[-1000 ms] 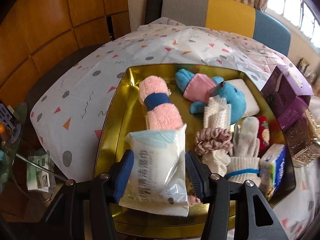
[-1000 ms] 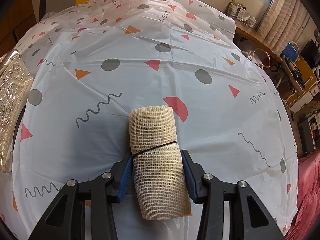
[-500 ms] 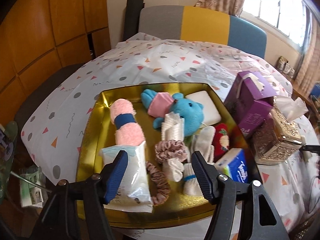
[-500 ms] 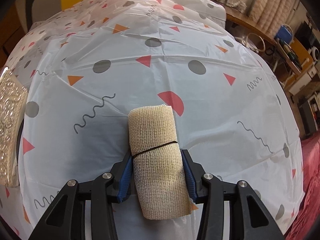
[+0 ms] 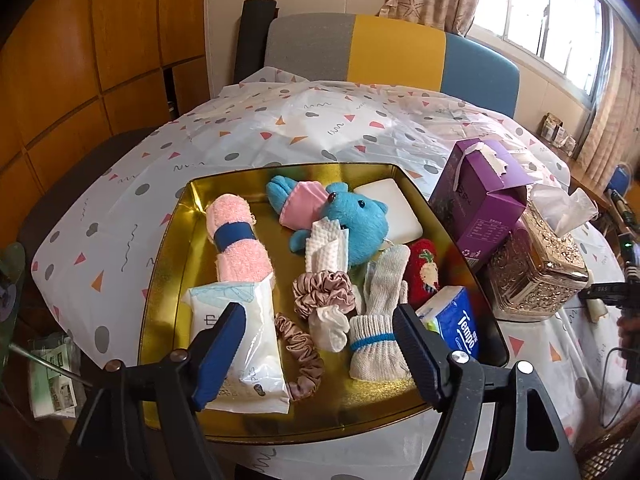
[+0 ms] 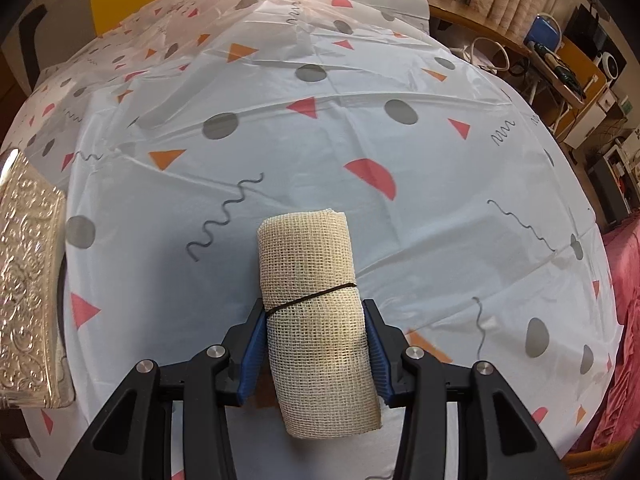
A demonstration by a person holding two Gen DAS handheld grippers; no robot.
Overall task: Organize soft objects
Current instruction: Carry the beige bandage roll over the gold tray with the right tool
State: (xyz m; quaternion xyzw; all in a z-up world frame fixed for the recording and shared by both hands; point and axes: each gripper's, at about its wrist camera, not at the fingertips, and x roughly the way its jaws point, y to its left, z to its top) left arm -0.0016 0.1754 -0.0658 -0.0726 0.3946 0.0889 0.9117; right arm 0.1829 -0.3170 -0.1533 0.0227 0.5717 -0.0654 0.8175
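the right gripper point(image 6: 316, 354) is closed on the mesh cloth roll point(image 6: 316, 316), pads pressing both sides just below its black elastic band, and the roll hangs over the bare bench point(image 6: 360, 140) w/ nothing else near except the embossed metal tissue box point(image 6: 28, 296) at the left edge. the left gripper point(image 5: 318, 354) holds nothing; its jaws have just been opening and now stand wide above the near part of the gold tray point(image 5: 168, 280), where the wet wipes pack point(image 5: 240, 344) lies flat, apart from the pads. the step in hand, as i judge, is to bring the roll to the tray. to do it well: keep the grip firm but not crushing, bc the roll is soft and can slide out lengthwise. carry it over the tissue box, not through it. the tray is crowded (pink towel roll point(image 5: 238, 248), blue plush toy point(image 5: 352, 224), knit gloves point(image 5: 380, 320), scrunchies point(image 5: 320, 292)), so aim for a free gold patch, prob. the far left corner, and lay the roll lengthwise before letting go. the left gripper should first move aside.
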